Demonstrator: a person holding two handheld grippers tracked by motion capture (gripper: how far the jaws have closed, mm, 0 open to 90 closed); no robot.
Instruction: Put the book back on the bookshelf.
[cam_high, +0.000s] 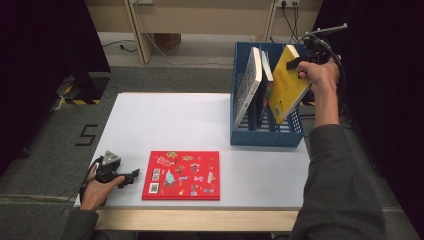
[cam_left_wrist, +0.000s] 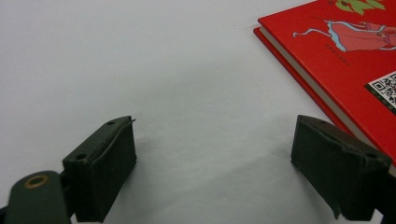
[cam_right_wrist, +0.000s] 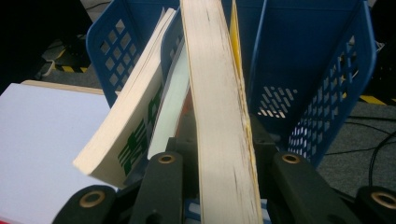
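In the high view, the right gripper (cam_high: 299, 68) is holding the yellow book (cam_high: 286, 85) tilted over the blue rack (cam_high: 265, 134), at two o'clock on the white counter (cam_high: 150, 120). The book may be catching on the neighbouring books (cam_high: 250, 82) and jamming.

In the left gripper view, the jaws are standing apart and empty, resting beside the red book (cam_left_wrist: 345, 56).

In the right gripper view, the jaws are clamping the yellow book's (cam_right_wrist: 219, 116) edge. Grey floor and cables are surrounding the counter.
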